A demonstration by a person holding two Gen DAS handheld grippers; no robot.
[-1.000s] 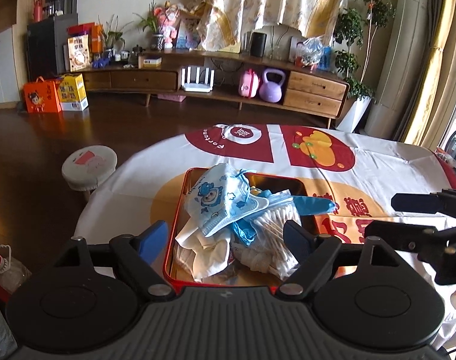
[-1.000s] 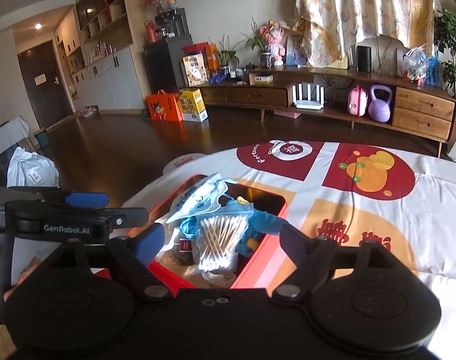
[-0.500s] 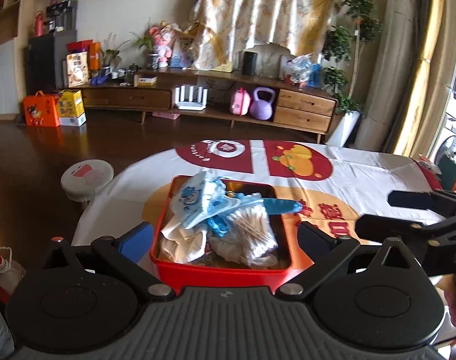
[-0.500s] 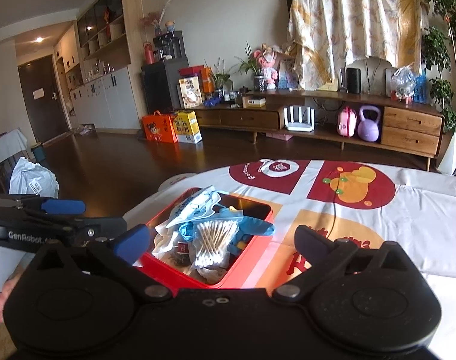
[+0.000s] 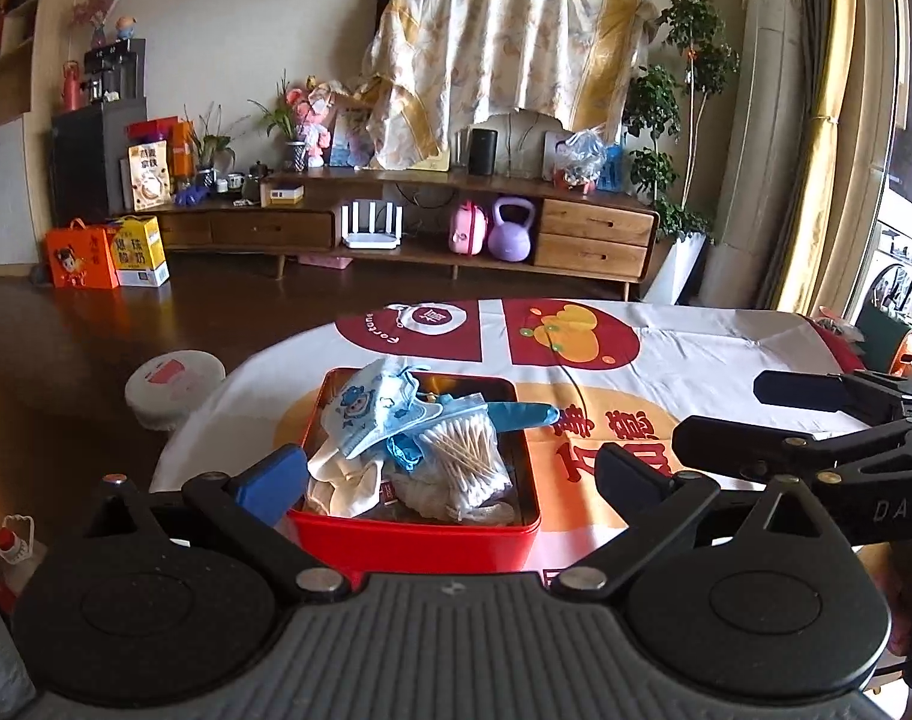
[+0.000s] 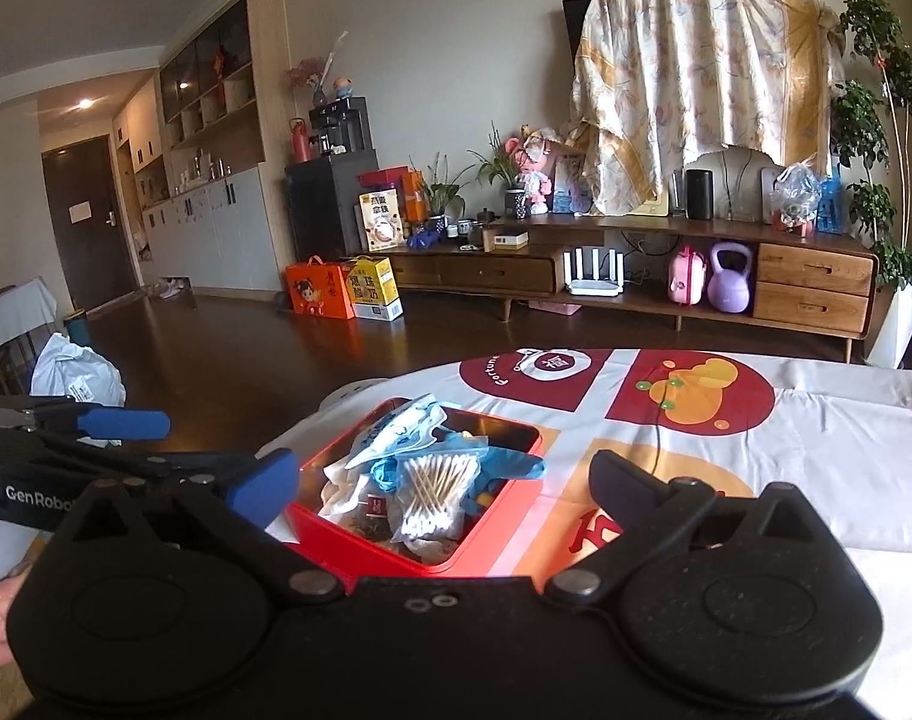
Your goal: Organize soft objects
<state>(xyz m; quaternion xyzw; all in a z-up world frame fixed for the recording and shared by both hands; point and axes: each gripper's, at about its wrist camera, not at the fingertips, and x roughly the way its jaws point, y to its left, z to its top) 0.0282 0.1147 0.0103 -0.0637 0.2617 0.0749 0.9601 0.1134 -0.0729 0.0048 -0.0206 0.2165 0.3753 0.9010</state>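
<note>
A red tin box (image 5: 414,537) (image 6: 396,546) stands on the table near its left edge. It is heaped with soft things: a blue cartoon face mask (image 5: 372,411) (image 6: 390,429), a bag of cotton swabs (image 5: 465,453) (image 6: 435,489), blue gloves (image 5: 519,414) (image 6: 504,468) and white cloth (image 5: 342,480). My left gripper (image 5: 450,471) is open and empty, held back from the box's near side. My right gripper (image 6: 444,480) is open and empty, also short of the box. Each gripper shows at the edge of the other's view.
The table wears a white cloth (image 5: 696,354) with red and orange prints. A round white stool (image 5: 174,384) stands on the dark floor left of the table. A low wooden cabinet (image 5: 456,228) lines the far wall.
Both grippers have drawn back and up from the box, which now looks smaller and farther. The heap in the box has not moved.
</note>
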